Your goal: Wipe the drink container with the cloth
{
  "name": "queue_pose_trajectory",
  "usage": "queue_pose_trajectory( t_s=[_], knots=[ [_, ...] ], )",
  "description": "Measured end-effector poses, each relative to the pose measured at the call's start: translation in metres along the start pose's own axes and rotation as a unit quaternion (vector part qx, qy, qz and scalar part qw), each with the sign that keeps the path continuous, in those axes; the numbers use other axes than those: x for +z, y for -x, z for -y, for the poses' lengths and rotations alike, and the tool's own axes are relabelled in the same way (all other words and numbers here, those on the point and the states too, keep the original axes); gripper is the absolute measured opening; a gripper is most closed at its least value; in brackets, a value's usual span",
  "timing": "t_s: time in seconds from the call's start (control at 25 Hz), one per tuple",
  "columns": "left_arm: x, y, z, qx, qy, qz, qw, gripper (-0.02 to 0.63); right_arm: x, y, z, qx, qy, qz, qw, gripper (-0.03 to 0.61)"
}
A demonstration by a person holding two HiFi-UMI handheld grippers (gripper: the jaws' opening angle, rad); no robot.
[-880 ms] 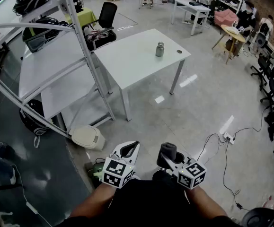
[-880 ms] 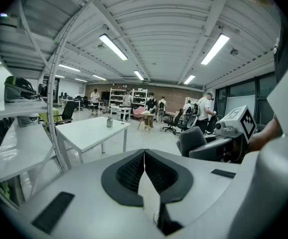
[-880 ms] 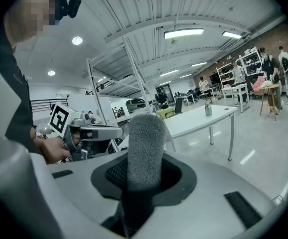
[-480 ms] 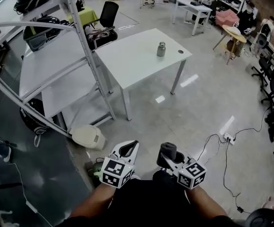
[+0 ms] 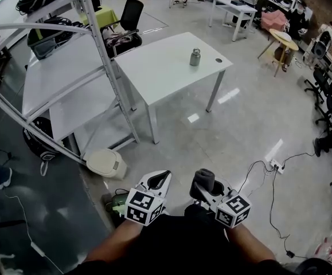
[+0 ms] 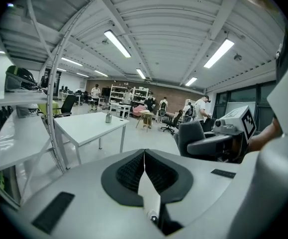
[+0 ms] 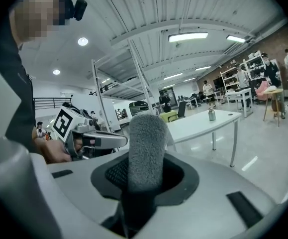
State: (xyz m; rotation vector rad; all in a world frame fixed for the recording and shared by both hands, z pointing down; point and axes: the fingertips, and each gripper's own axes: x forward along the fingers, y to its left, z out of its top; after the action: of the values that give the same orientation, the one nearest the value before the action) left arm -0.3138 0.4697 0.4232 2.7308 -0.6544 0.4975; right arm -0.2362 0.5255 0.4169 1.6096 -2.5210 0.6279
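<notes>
A small metal drink container (image 5: 195, 57) stands on a white table (image 5: 160, 73) far ahead; it also shows small in the left gripper view as the container (image 6: 108, 117) and in the right gripper view as the container (image 7: 211, 115). Both grippers are held close to my body, well short of the table. My right gripper (image 5: 204, 183) is shut on a rolled grey cloth (image 7: 144, 151) that sticks up between its jaws. My left gripper (image 5: 157, 181) is shut with nothing in it, its jaws pressed together (image 6: 144, 171).
A tall metal shelving rack (image 5: 68, 67) stands left of the table, with a beige bin (image 5: 106, 165) on the floor at its foot. A power strip and cable (image 5: 273, 165) lie on the floor at right. Office chairs, desks and people fill the far room.
The view has shifted slightly; the table and container sit a little higher in the picture. Both grippers keep their places and their hold.
</notes>
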Motion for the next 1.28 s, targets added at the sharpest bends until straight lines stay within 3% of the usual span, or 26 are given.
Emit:
queue_pose_trajectory(
  t_s=[0.4, 0.8, 1.28],
  knots=[
    [-0.006, -0.005, 0.011, -0.015, -0.009, -0.006, 0.9998, 0.017, -0.013, 0.01, 0.014, -0.032, -0.017, -0.008, 0.999, 0.114],
    [0.011, -0.028, -0.002, -0.012, 0.002, -0.005, 0.9999, 0.017, -0.001, 0.0, 0.04, -0.025, -0.027, -0.006, 0.999, 0.114],
    [0.066, -0.11, -0.011, 0.01, -0.009, 0.008, 0.9999, 0.017, 0.045, -0.007, 0.152, -0.047, -0.043, 0.015, 0.998, 0.114]
  ],
)
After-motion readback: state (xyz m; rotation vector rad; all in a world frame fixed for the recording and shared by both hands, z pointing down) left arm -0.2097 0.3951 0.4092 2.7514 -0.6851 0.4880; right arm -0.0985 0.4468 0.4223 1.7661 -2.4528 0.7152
